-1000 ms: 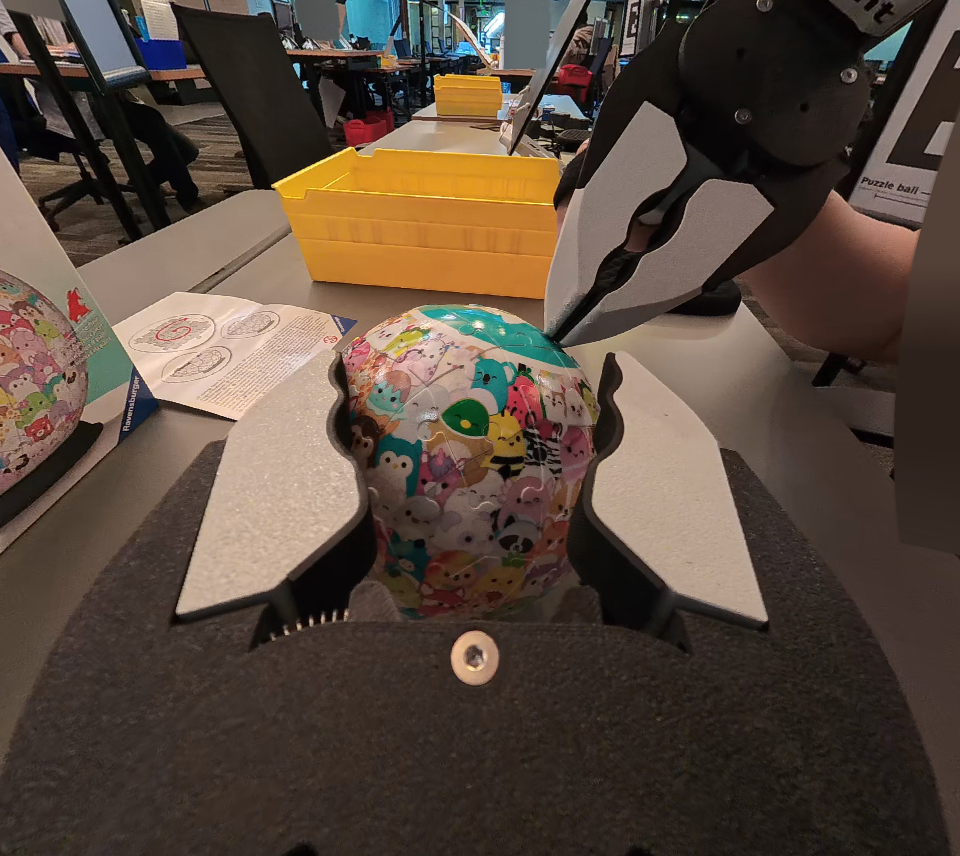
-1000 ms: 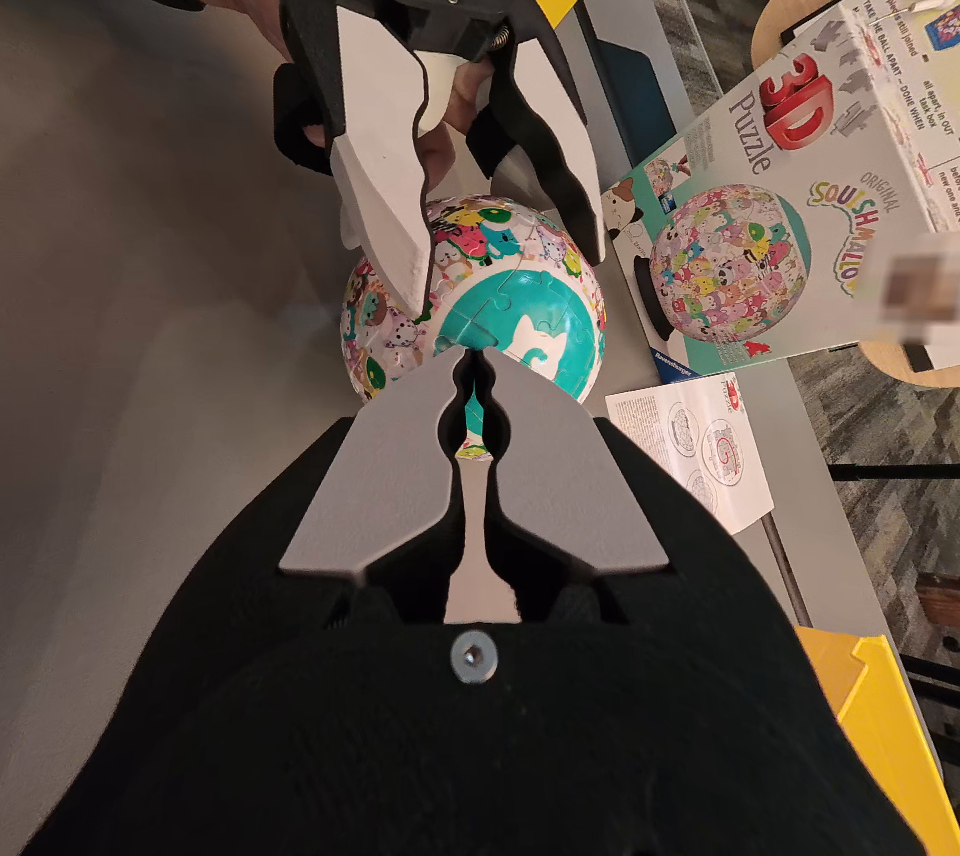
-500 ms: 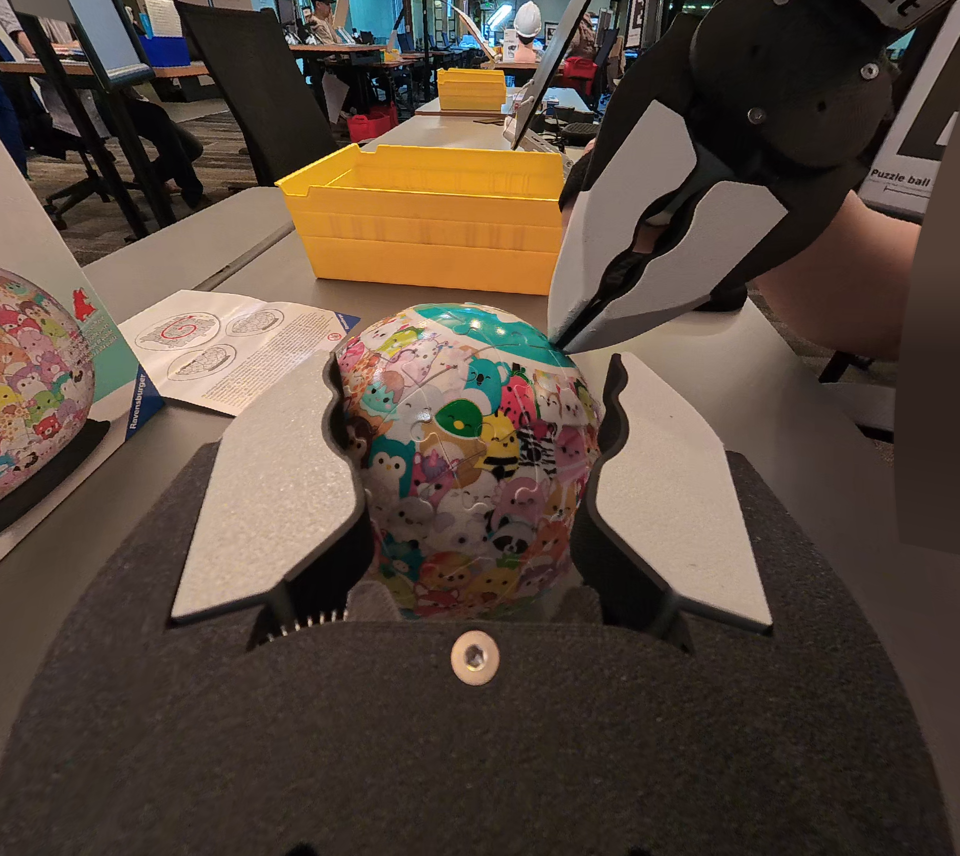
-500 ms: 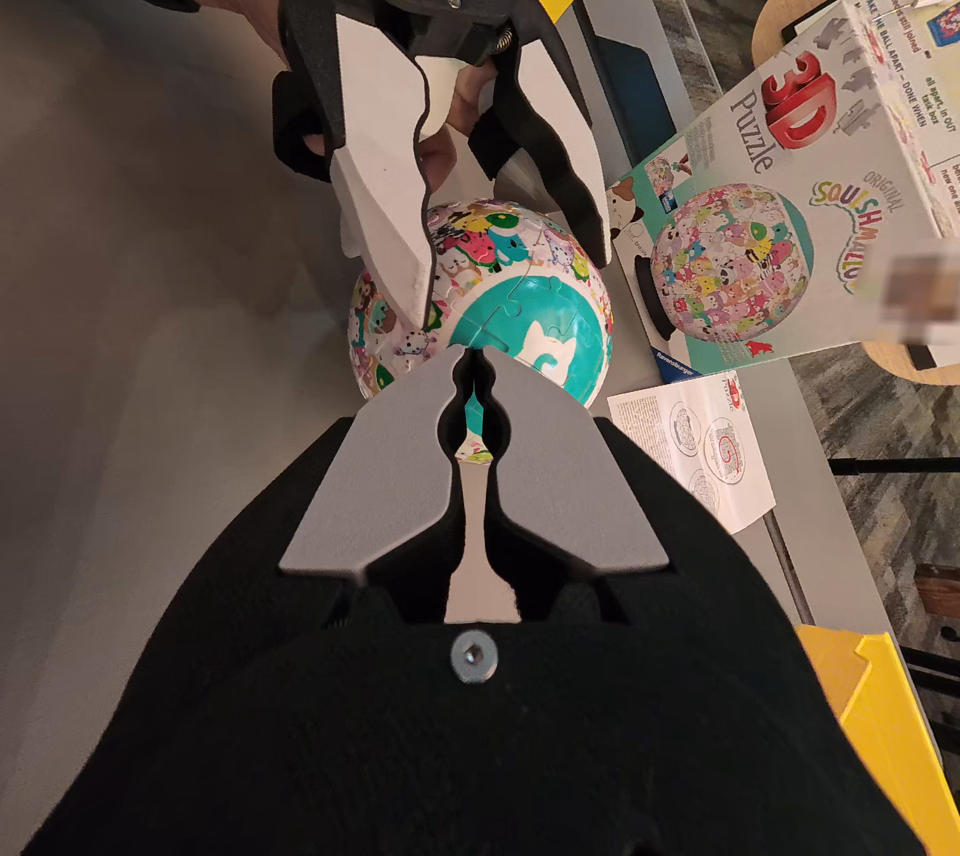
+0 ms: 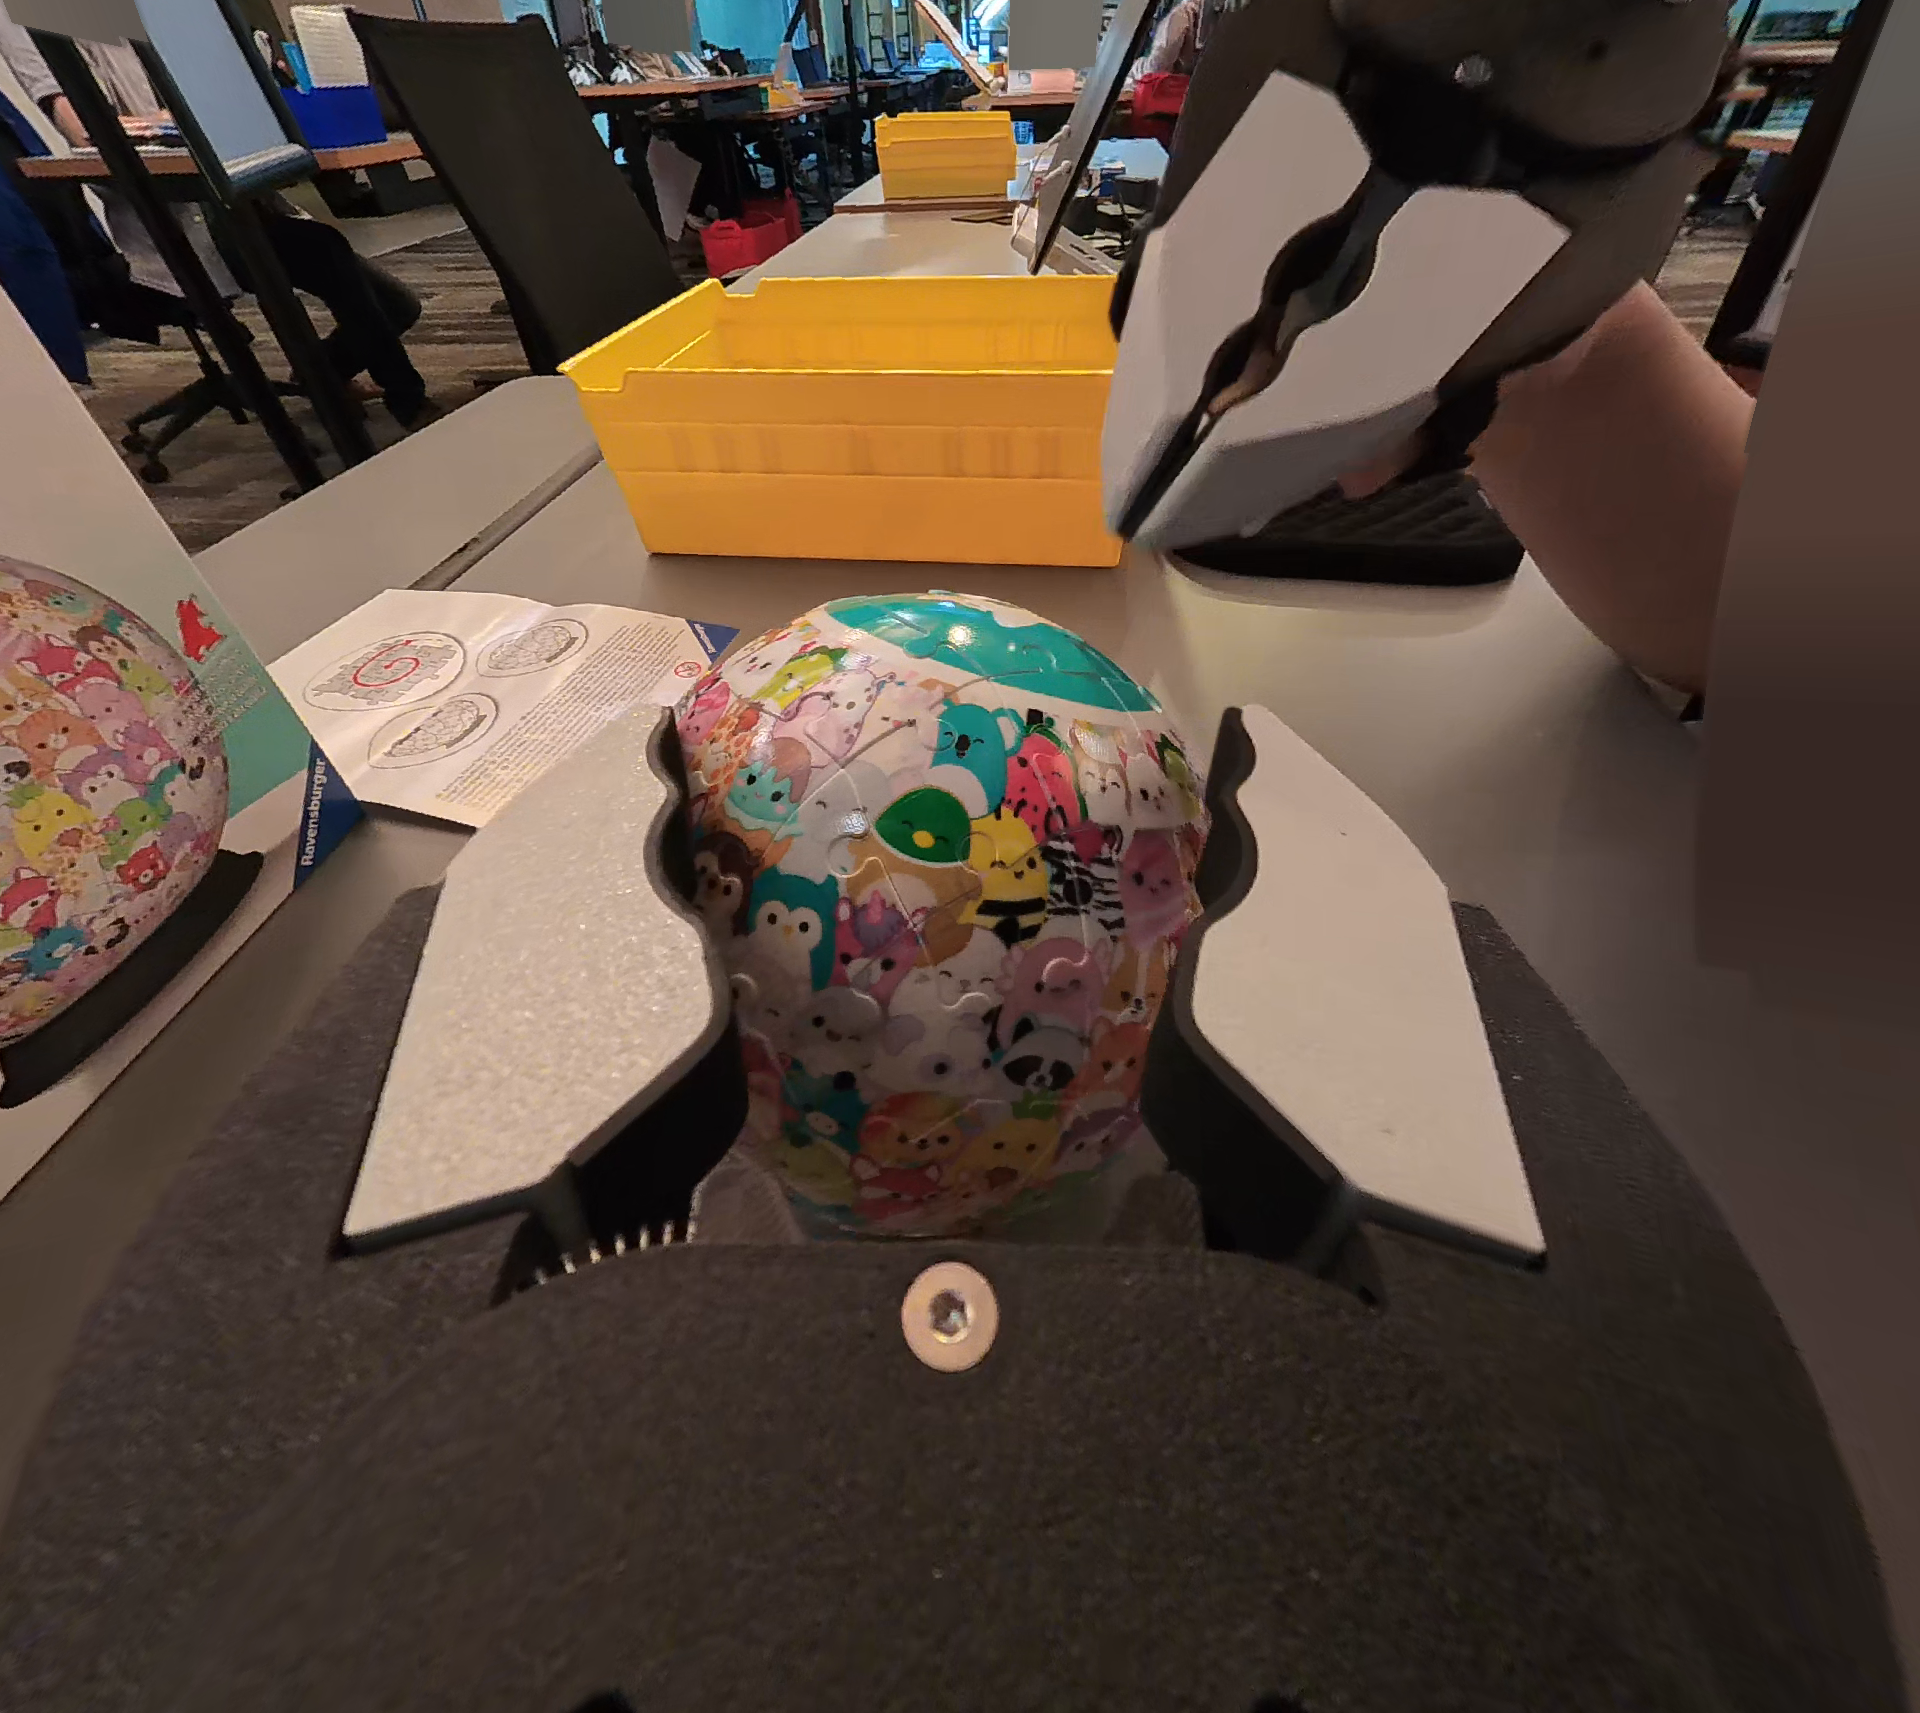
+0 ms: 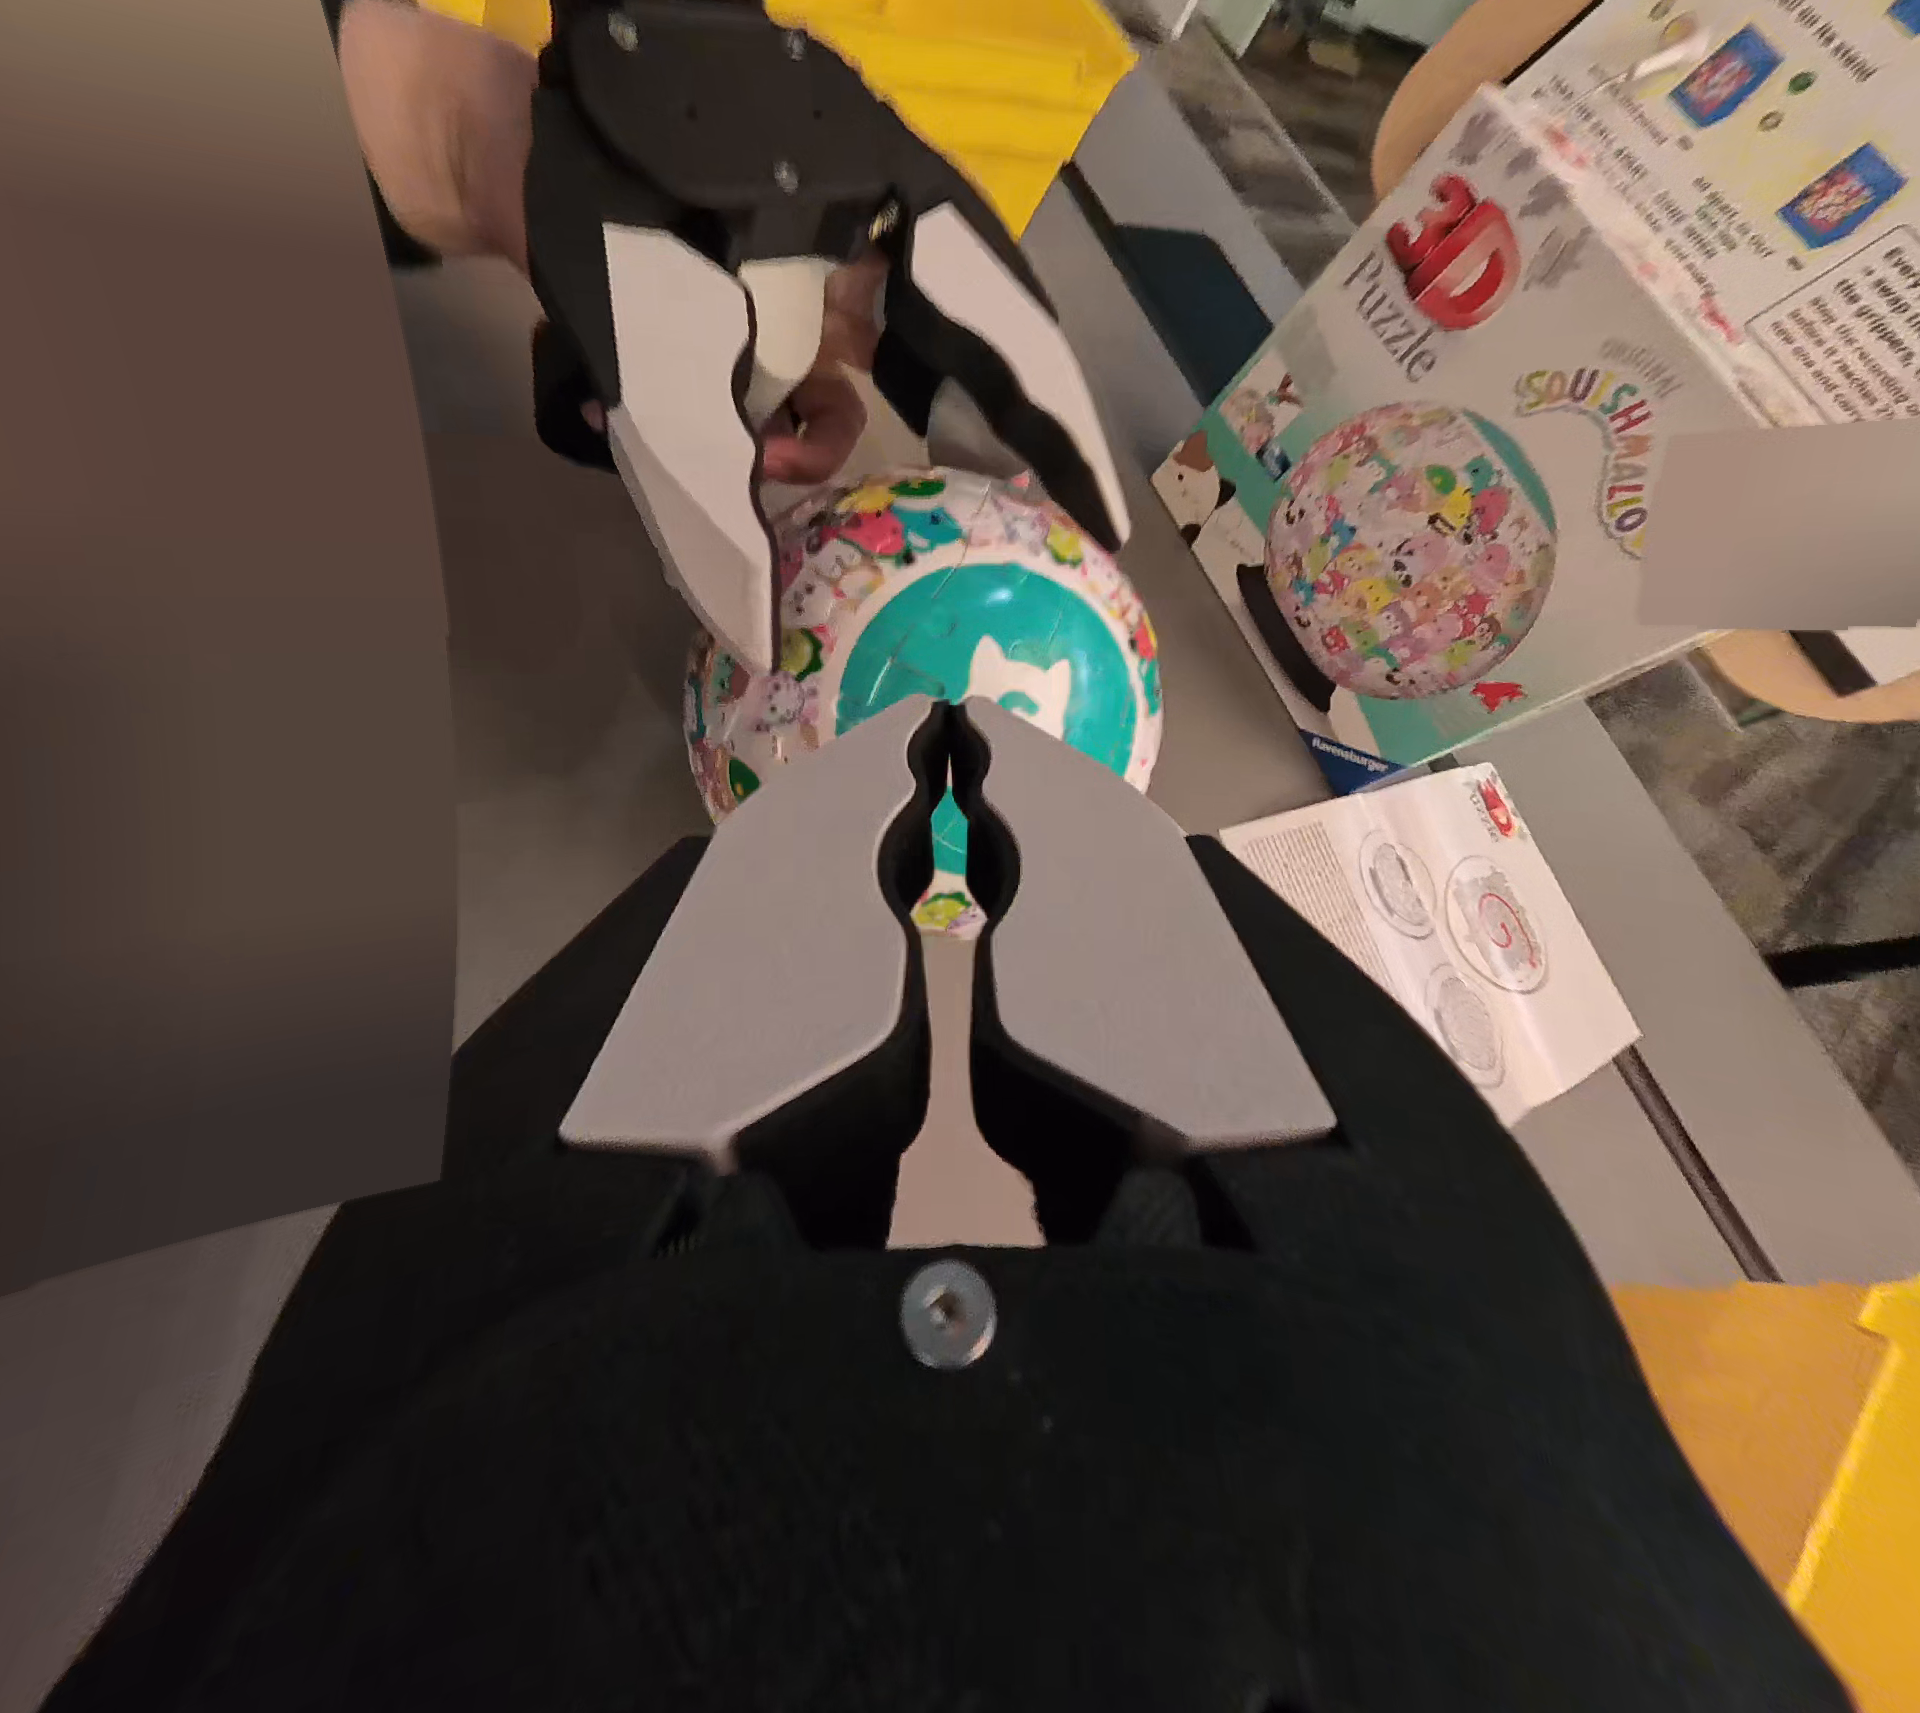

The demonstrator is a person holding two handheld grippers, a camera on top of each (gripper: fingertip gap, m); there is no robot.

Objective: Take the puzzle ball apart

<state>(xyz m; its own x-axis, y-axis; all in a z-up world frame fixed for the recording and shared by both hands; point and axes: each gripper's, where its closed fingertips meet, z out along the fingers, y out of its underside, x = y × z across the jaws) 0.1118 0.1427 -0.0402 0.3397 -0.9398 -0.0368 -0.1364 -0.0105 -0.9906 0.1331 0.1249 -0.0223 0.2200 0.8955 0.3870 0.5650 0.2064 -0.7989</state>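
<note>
The puzzle ball (image 5: 940, 915) rests on the grey table (image 5: 1403, 728), teal cap facing up, its sides covered in small cartoon animals. The left gripper (image 5: 940, 790) is clamped on the ball: one finger presses each flank, and the ball fills the gap between them. In the right wrist view the same ball (image 6: 997, 624) sits just beyond the fingertips of the right gripper (image 6: 951, 707), with the left gripper (image 6: 935, 583) reaching down over it from the far side.

The right gripper (image 5: 1127, 520) hangs in the air above and behind the ball, clear of its surface. Its fingers are brought together, with only a narrow slit between the tips. Whether a piece is pinched there cannot be told.

A yellow bin (image 5: 862, 437) stands on the table behind the ball. A folded instruction sheet (image 5: 488, 697) lies flat to the left of the ball, and the puzzle box (image 5: 104, 780) stands beside the sheet at the table edge. A person's forearm (image 5: 1621, 500) extends behind the right gripper
</note>
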